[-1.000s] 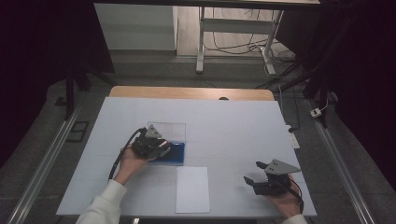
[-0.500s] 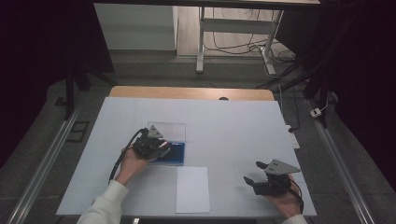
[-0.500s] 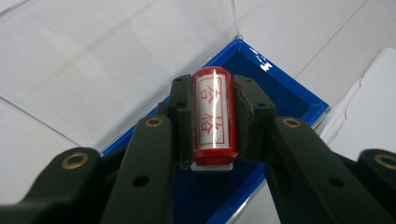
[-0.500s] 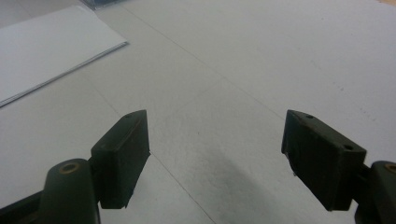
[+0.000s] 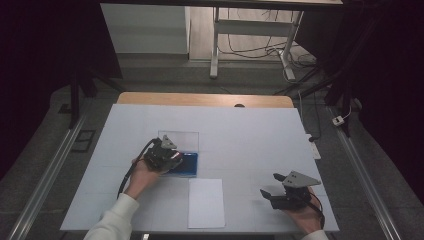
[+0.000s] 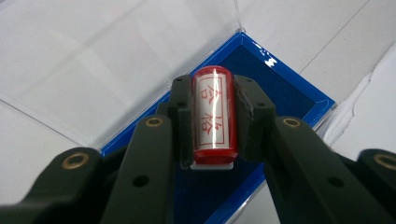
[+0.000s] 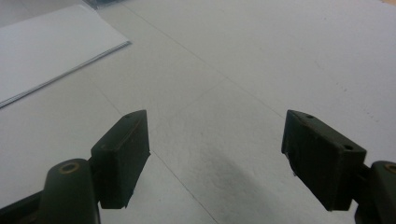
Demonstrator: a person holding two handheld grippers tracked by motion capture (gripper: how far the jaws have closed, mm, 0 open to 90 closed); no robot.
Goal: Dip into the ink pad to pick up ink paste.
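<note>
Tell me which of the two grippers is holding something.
The left gripper: its jaws clamp a red stamp above the blue ink pad. The right gripper stands open.

From where I stood, the high cam hung above the person's side, looking forward and down over the whole table [image 5: 250, 125]. The left gripper cam sat super close over the blue ink pad [image 6: 285, 93], the right one low over bare tabletop. The paper sheet [image 5: 206, 202] showed in the high and right gripper views.

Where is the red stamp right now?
The red stamp is clamped in the left gripper, over the blue ink pad, on the table's left side, beyond the white paper.
</note>
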